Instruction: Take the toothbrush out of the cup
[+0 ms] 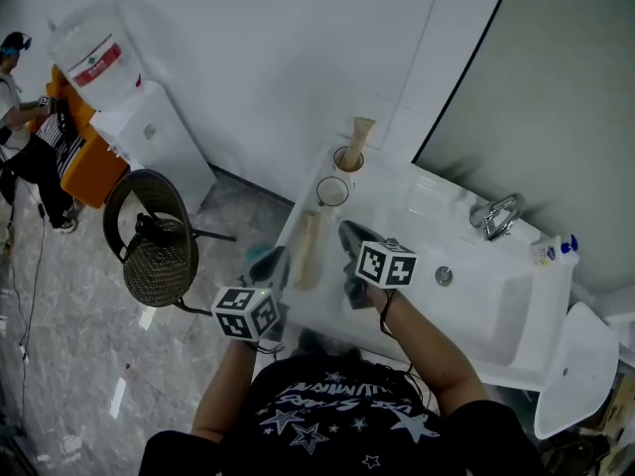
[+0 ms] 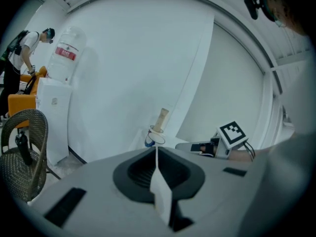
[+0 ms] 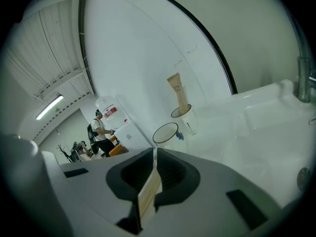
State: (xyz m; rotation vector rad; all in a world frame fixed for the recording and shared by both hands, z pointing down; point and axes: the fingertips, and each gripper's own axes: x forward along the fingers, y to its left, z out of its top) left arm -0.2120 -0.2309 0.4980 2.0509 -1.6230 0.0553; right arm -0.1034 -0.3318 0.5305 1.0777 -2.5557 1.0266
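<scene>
Only one label shows: a red band on the water bottle (image 1: 96,59), far off to the left of the left gripper (image 1: 273,256), its print too small to read. The lettering on the person's black, star-printed shirt (image 1: 327,410) is blurred too. The marker cube (image 1: 387,264) on each gripper bears black-and-white squares, no words.

Both grippers have their jaws drawn together with nothing gripped; the left gripper view and the right gripper (image 1: 349,230) view each show only a thin slit.

The head view alone shows the toothbrush (image 1: 308,251) — a long pale stick, as far as I can tell — lying on the sink (image 1: 427,191) rim between the two grippers, outside the cup (image 1: 332,191). That cup stands empty ahead of the right gripper's jaws, and just beyond it a second cup (image 1: 347,160) holds a beige tube (image 1: 357,132). The left gripper view catches the right gripper beside those cups — the right gripper view shows no left gripper.
</scene>
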